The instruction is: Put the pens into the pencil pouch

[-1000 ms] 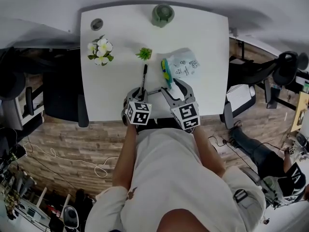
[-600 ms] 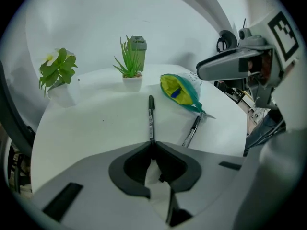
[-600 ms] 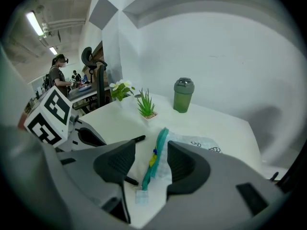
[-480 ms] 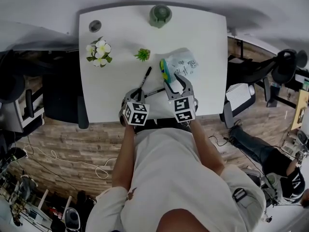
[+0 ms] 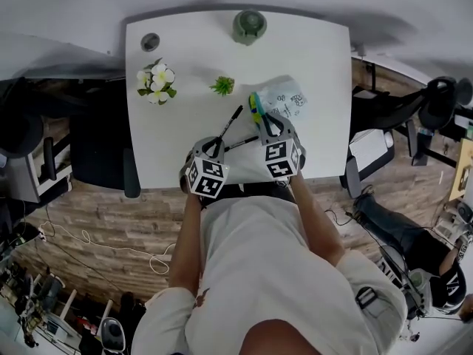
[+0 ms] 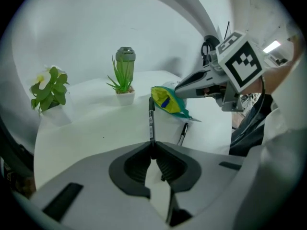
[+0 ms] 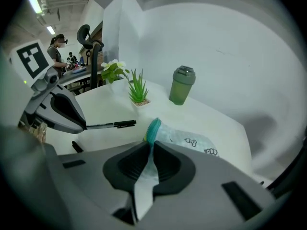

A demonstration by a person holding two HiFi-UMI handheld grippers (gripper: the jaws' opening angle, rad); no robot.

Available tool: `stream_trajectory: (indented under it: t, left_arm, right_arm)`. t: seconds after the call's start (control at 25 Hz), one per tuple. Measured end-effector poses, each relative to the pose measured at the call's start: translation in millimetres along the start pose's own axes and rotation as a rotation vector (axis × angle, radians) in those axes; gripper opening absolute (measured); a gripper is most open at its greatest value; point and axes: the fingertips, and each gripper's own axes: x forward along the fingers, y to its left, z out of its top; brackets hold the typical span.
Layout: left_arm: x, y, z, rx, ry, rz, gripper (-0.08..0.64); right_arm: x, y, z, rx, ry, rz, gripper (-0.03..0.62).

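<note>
Head view: my left tool [image 5: 215, 143] grips a pen [image 5: 230, 120] over the worktop [image 5: 177, 58], and my right tool [image 5: 267, 126] is at the pouch [image 5: 287, 98]. Left gripper view: jaws clamped on the pen's end, its far end near the pouch. Right gripper view: jaws closing on the pouch's teal edge.

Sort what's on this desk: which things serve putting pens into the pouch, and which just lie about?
Needed: black white-labelled pen, in left gripper; second black pen, lying loose; pale printed fabric pouch with teal edge, right gripper closing its jaws on it.
Lying about: green lidded tumbler; spiky green potted plant; white-flowered potted plant.
</note>
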Motion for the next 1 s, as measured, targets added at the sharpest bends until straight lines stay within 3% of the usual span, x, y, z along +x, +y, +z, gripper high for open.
stream_trajectory:
  t: [0.64, 1.0]
  left_arm:
    - [1, -26, 39, 0.246, 0.01, -0.169, 0.028]
    - [16, -41, 60, 0.303, 0.016, -0.235, 0.029]
  right_arm:
    - [-35, 4, 13, 0.032, -0.088, 0.03, 0.021]
    - [-45, 12, 13, 0.026, -0.113, 0.049, 0.021]
